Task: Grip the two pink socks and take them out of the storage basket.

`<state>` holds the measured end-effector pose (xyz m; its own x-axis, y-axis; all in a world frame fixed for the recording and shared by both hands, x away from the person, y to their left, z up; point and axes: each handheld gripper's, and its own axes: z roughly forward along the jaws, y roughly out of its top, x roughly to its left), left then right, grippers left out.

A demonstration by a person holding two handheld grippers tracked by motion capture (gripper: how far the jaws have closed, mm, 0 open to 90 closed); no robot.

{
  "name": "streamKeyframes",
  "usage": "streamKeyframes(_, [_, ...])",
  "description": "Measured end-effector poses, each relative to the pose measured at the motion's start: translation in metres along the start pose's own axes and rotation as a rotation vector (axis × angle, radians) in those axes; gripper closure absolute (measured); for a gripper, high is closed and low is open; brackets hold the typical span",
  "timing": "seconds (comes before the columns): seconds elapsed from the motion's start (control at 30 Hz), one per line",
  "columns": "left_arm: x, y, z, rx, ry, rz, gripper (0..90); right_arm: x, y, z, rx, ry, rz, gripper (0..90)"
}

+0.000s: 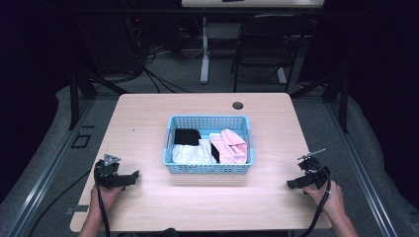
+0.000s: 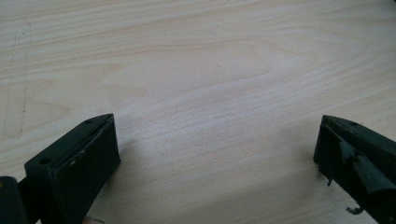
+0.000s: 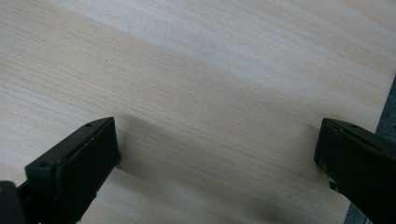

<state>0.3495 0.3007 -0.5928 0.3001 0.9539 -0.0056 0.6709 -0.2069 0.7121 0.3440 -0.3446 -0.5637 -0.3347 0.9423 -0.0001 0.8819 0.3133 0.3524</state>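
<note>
Okay, light wood table (image 1: 148,123), blue mesh basket (image 1: 207,169) sits at its centre, long side facing the person. Inside it: black cloth (image 1: 187,137) at 11 o'clock, white cloth (image 1: 191,154) at 7 o'clock, pink cloth (image 1: 231,145) filling the 3 o'clock half; white and pink touch in the middle. Left gripper (image 1: 132,176) at 8 o'clock from the basket, held in the left hand (image 1: 104,195), low over the tabletop, well apart from the basket. Right gripper (image 1: 292,184) at 4 o'clock from it, in the right hand (image 1: 330,195). Both gripper views: jaws spread wide, nothing between them, bare wood grain underneath. Cable hole (image 1: 237,105) at 12 o'clock near the far edge. Black chair (image 1: 267,44) beyond the table.
</note>
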Motion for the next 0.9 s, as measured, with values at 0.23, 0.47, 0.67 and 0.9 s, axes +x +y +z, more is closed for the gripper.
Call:
streamKeyframes(0.23, [0.0,0.0,0.0,0.001,0.0,0.0,0.1,0.0,0.0,0.0,0.001,0.0,-0.001,0.0])
streamKeyframes(0.47, [0.0,0.0,0.0,0.001,0.0,0.0,0.1,0.0,0.0,0.0,0.003,-0.002,0.002,0.0])
streamKeyframes(0.67, [0.0,0.0,0.0,0.0,-0.001,0.001,0.2,0.0,0.006,-0.001,0.059,-0.023,0.012,0.0])
streamKeyframes(0.9, [0.0,0.0,0.0,0.0,-0.002,0.001,0.2,-0.001,0.012,-0.012,0.023,-0.016,0.008,0.0])
